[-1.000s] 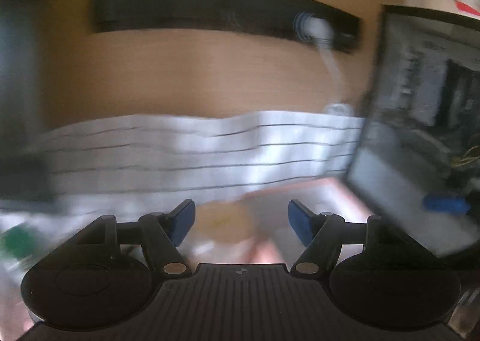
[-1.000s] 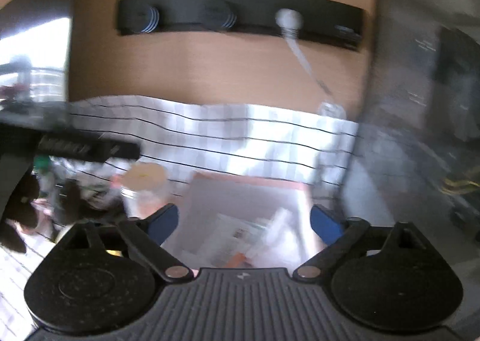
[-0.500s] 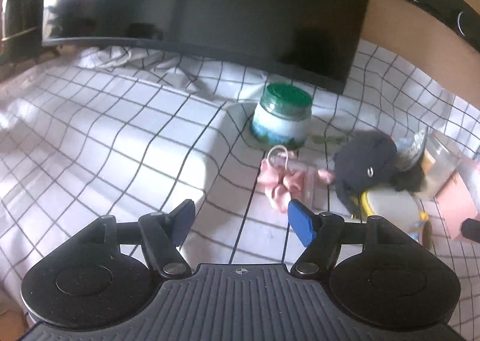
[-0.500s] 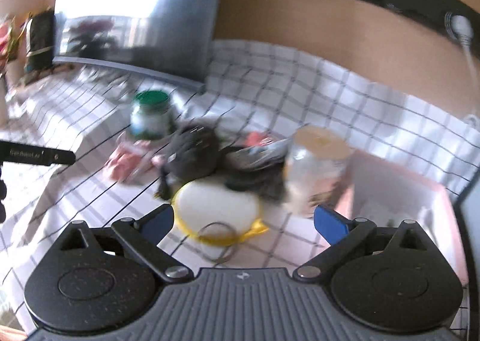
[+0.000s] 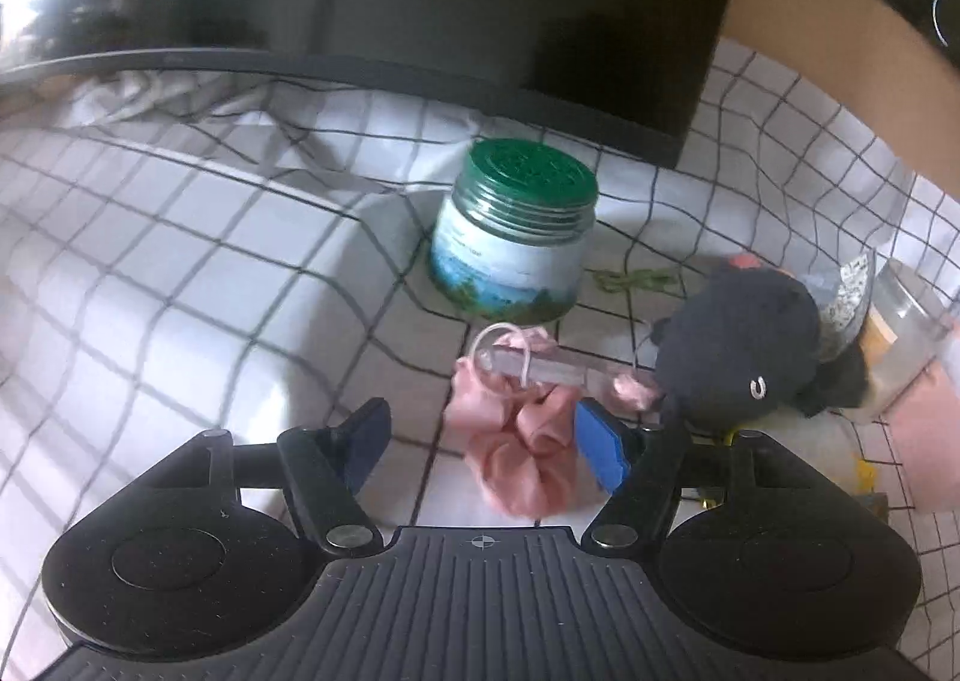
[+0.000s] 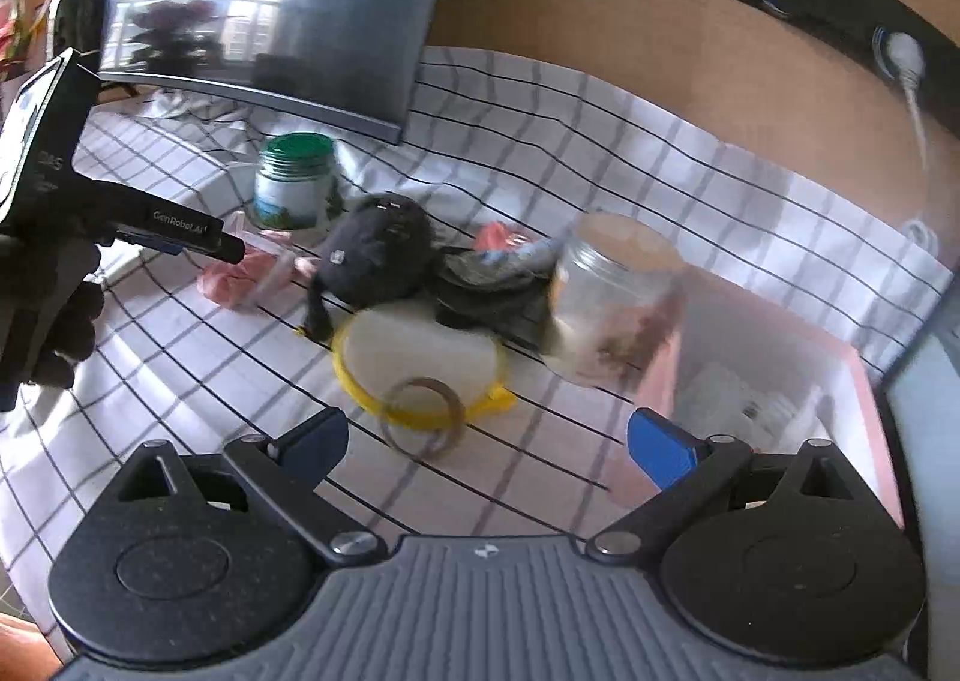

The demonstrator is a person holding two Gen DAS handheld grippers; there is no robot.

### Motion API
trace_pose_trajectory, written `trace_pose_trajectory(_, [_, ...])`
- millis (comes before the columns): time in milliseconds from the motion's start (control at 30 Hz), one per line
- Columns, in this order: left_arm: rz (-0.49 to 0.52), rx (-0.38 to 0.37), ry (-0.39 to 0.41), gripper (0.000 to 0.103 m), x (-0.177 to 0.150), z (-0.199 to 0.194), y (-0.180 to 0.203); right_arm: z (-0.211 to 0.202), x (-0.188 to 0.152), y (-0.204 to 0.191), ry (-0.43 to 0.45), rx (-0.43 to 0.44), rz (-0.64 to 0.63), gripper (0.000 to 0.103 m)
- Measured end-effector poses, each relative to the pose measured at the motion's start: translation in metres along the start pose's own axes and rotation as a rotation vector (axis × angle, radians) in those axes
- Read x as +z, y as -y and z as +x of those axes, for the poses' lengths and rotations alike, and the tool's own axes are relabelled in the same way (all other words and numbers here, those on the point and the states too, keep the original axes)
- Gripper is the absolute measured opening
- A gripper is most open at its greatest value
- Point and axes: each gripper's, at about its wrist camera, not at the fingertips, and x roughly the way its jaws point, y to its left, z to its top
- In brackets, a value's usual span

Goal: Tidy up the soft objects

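Now hovering low over the checked tabletop [image 5: 180,237], left claw [image 5: 480,435] spread wide, nothing between the blue pads. Just ahead, at lower centre of the left wrist frame, a pink scrunchie [image 5: 522,459], with a clear tube [image 5: 540,366] lying across its upper part. Touching that, at centre right, a dark plush toy [image 5: 744,345]. Behind, at frame centre, a green-lidded jar [image 5: 516,231], standing apart from the scrunchie.

Right claw [image 6: 486,441] likewise spread and empty, well short of the pile. In the right wrist frame: a tape ring [image 6: 426,417] and a yellow-rimmed lid [image 6: 420,357] just ahead at centre, a clear jar [image 6: 612,297] at centre right, a pink box [image 6: 864,381] at the right edge. Left claw's holder, in a black-gloved hand [image 6: 42,297], at the left edge.

Likely next: closing on the scrunchie for the box. Risks, judged from the layout:
- Pinching the tube along with the fabric, since it rests on top; could roll off or ride along.
- Grabbing only 1 fold, letting the soft cloth slip out.
- Snagging the plush toy, dragging it across the tabletop.
- Blur in both frames, so exact contact hard to tell.
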Motion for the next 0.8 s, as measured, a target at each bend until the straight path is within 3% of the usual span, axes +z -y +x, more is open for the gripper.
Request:
trace_pose_trajectory(67, [0.024,-0.01,-0.02,0.067,0.0,0.009,0.003,0.0,-0.003,0.006,-0.009,-0.018,0.018,0.1])
trace_pose_trajectory(133, [0.042,-0.017,-0.044,0.045,0.0,0.016,0.006,0.0,-0.005,0.01,-0.014,-0.03,0.029,0.1])
trace_pose_trajectory(267, [0.05,-0.019,-0.05,0.043,0.0,0.02,0.006,-0.001,-0.008,0.015,-0.015,-0.04,0.04,0.1])
trace_pose_trajectory(467, [-0.043,-0.054,-0.063,0.043,0.006,0.019,-0.006,0.007,-0.006,0.012,-0.022,-0.025,0.042,0.1])
trace_pose_trajectory(500, [-0.046,-0.055,-0.06,0.035,0.006,0.019,-0.007,0.008,-0.005,0.01,-0.019,-0.019,0.036,0.1])
trace_pose_trajectory(533, [-0.049,-0.051,-0.059,0.017,0.005,0.018,-0.009,0.009,-0.003,0.008,-0.013,-0.01,0.026,0.1])
trace_pose_trajectory(633, [-0.116,-0.089,-0.066,0.014,0.001,0.01,-0.024,0.012,0.005,0.001,0.006,0.02,-0.009,0.1])
trace_pose_trajectory(800, [-0.091,-0.005,0.035,0.012,-0.01,-0.038,-0.042,0.028,0.028,-0.024,0.026,0.11,-0.067,0.1])
